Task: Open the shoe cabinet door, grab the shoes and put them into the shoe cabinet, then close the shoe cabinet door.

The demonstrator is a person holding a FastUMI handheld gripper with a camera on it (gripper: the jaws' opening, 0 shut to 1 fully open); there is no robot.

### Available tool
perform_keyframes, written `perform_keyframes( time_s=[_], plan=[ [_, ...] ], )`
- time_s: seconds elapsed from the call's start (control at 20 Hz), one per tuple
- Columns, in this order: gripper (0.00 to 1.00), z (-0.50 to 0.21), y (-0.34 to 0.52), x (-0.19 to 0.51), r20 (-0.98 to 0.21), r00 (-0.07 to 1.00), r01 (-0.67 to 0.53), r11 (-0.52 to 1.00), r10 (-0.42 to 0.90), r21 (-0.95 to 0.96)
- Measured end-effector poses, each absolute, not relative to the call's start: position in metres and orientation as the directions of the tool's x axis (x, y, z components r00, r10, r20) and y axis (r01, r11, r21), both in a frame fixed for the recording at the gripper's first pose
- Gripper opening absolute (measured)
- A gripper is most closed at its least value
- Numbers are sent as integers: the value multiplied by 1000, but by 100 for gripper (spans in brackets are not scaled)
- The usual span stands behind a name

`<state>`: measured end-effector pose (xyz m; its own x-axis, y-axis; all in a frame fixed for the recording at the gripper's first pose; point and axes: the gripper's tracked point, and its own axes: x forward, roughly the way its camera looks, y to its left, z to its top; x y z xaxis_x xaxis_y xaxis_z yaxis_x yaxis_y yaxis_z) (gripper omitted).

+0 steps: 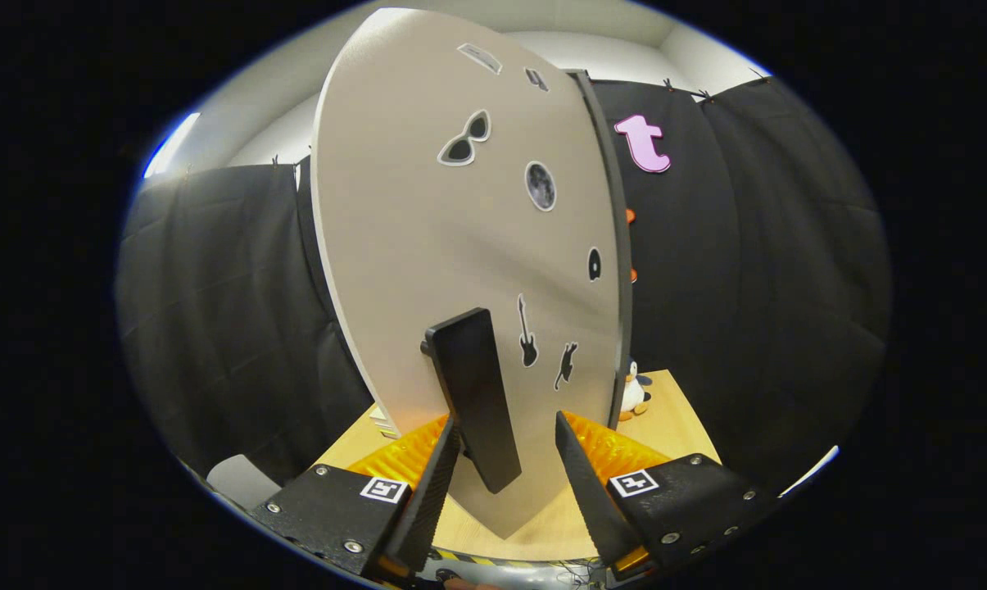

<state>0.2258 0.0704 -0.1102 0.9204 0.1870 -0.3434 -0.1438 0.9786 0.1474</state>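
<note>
Gripper view, risk first: likely slip off the black door handle, since only the left finger touches it and the right stands apart. Claw fairly wide, gripping nothing, handle between the fingers, nearer the left. Beige cabinet door just beyond, edge-on above the wooden surface, penguin toy by its far edge.

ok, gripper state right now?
Gripper: open, fingers either side of the black door handle on the shoe cabinet door; left finger looks against it, right finger apart.
</note>
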Motion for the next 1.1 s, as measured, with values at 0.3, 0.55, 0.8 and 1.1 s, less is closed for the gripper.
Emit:
perform_keyframes(
  time_s=[0.3, 0.55, 0.8, 1.1],
  plan=[
    [75, -114, 136, 270, -330, 928, -135, 982, 173, 134],
    [76, -109, 179, 311, -312, 934, -126, 979, 171, 160],
    [75, -99, 193, 327, -310, 942, -102, 991, 126, 91],
    [75, -101, 211, 356, -310, 942, -107, 991, 125, 74]
  ],
)
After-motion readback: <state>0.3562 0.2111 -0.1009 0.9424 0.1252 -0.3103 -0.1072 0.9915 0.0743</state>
